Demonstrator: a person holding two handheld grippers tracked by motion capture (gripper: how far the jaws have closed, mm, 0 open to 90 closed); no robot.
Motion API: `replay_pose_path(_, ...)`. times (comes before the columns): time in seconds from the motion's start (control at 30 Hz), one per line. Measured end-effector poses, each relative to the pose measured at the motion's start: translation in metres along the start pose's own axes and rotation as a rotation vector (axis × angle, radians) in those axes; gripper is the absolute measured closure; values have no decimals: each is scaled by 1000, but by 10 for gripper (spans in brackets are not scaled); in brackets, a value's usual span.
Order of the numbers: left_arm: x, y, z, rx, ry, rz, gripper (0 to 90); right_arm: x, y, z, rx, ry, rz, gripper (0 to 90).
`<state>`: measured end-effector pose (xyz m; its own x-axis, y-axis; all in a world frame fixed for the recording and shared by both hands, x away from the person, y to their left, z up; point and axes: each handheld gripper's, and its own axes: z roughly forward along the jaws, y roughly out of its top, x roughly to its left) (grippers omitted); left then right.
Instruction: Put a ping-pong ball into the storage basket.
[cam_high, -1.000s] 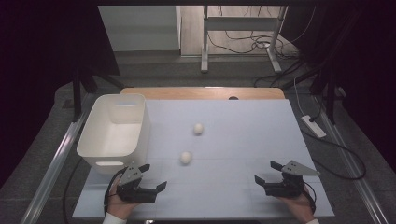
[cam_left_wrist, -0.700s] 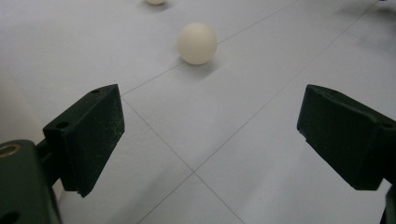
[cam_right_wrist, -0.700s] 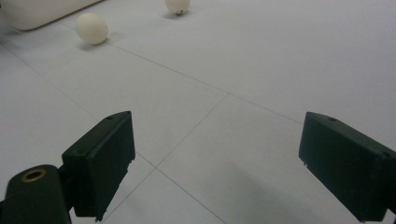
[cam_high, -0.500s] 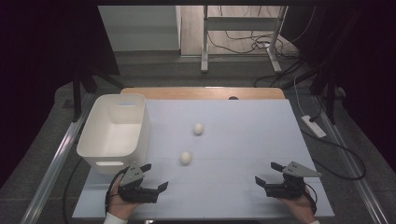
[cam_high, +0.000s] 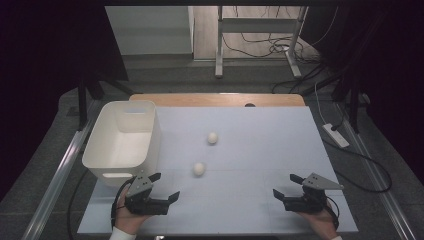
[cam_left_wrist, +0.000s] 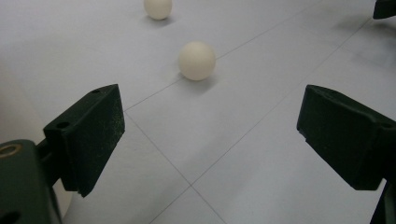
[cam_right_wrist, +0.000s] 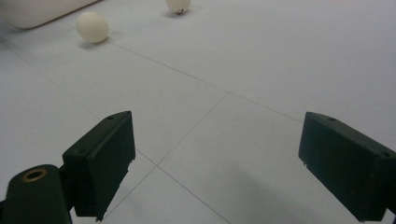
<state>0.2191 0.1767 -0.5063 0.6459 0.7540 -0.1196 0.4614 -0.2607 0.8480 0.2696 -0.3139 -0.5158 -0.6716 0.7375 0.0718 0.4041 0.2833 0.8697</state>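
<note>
High view: left gripper (cam_high: 162, 187) and right gripper (cam_high: 281, 187) rest at the table's near edge, jaws wide and empty. Beyond lie two round off-white eggs (cam_high: 199, 169) beside a white plastic bin (cam_high: 150, 127); a nudge could roll either away.

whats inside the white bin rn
The white bin looks empty in the high view: bare floor and inner walls. The strip of floor just behind its near wall is hidden. Both eggs, near and far, lie outside on the table.
</note>
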Motion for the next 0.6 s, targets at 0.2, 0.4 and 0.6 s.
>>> replay_pose_path(0.2,-3,6,5,15,-6,10,83,0,0,-1,2,3,-1,107)
replay_pose_path(0.4,-6,11,7,21,-12,17,85,0,0,-1,5,-2,-7,109)
replay_pose_path(0.6,-9,16,9,30,-15,21,86,0,-1,-1,6,-4,-5,109)
